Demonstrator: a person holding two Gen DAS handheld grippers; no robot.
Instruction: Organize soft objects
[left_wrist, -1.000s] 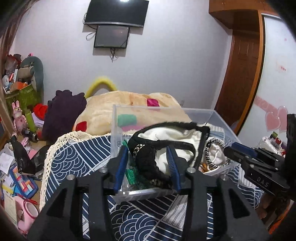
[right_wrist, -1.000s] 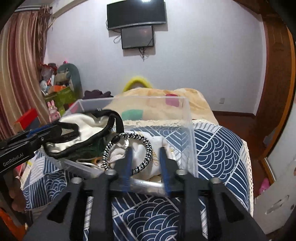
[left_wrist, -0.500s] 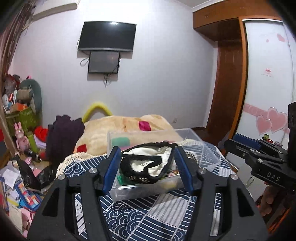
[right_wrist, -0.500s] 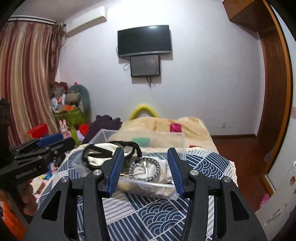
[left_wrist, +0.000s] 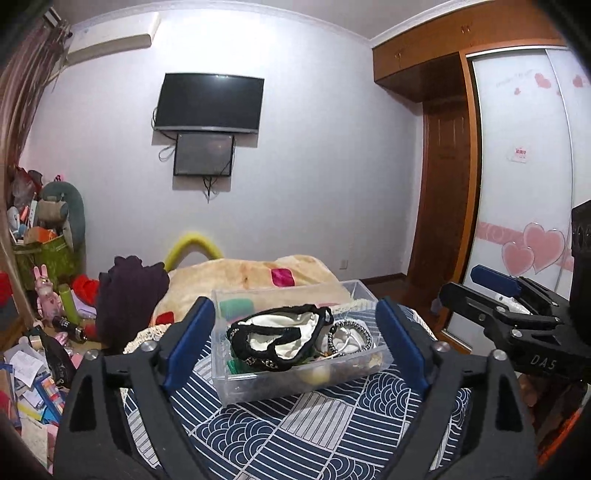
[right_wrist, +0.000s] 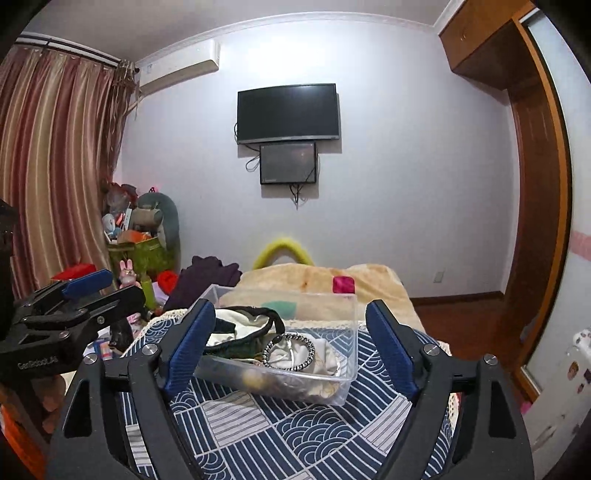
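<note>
A clear plastic box stands on a surface covered by a blue patterned cloth. In it lie a white cloth with black trim and a beaded hair tie. My left gripper is open and empty, held back from the box. In the right wrist view the same box holds the white cloth and the hair tie. My right gripper is open and empty, also held back from the box. Each gripper shows at the edge of the other's view.
Behind the box lie a beige blanket and a dark purple garment. Toys and clutter fill the floor on the left. A wardrobe stands on the right. A TV hangs on the far wall.
Both grippers have opened wide and drawn back and up from the box. The cloth and the hair tie stay in the box.
</note>
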